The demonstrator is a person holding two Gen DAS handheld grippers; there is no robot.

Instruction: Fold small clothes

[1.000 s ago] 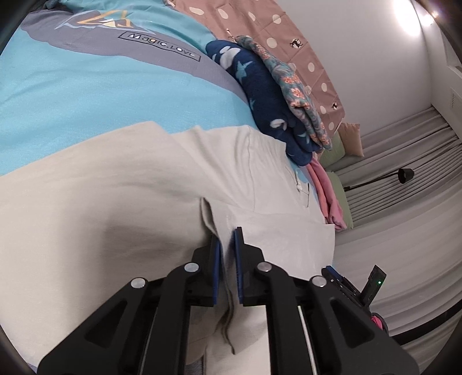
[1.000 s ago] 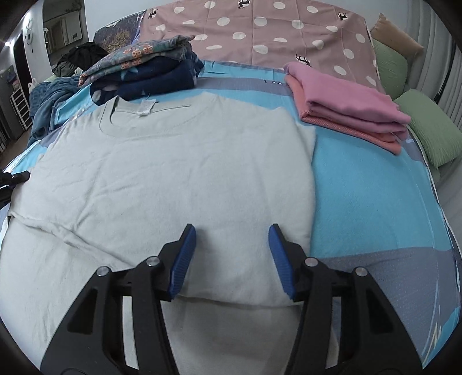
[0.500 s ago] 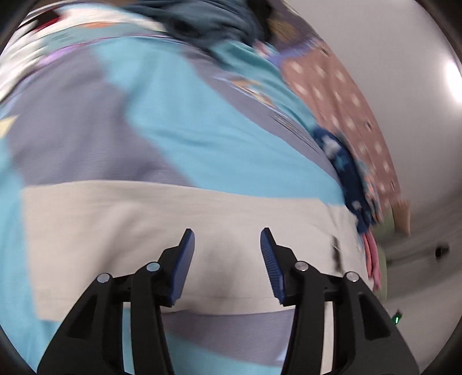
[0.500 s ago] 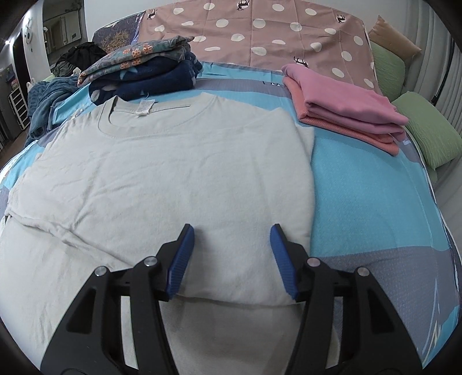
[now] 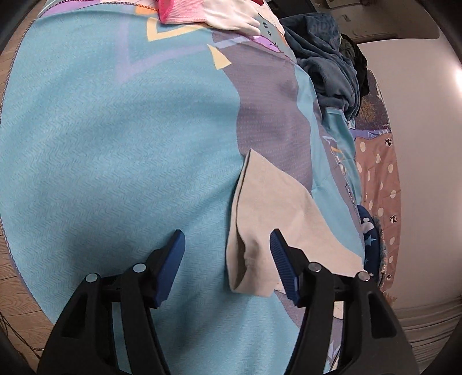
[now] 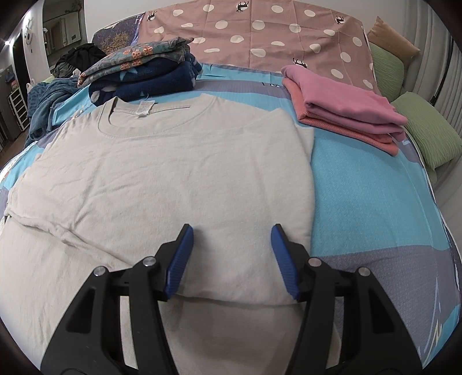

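A pale grey T-shirt [image 6: 173, 184] lies flat on the blue patterned bed cover [image 6: 369, 196], collar at the far end, its right side folded in along a straight edge. My right gripper [image 6: 229, 251] is open and empty just above the shirt's lower part. In the left wrist view the shirt's sleeve [image 5: 268, 210] lies on the cover [image 5: 115, 161], its open cuff between the fingers. My left gripper [image 5: 225, 255] is open and empty over that sleeve end.
A folded dark blue and floral stack [image 6: 144, 72] sits beyond the collar. A folded pink stack [image 6: 343, 106] lies at the far right, green pillows [image 6: 424, 132] beside it. A crumpled blue blanket [image 5: 326, 66] and pink-white clothes [image 5: 208, 14] lie far left. The bed edge and wood floor [image 5: 17, 291] are at left.
My left gripper let go of the grey shirt fabric, opened, and swung left to the sleeve end. My right gripper has stayed open over the shirt, almost still.
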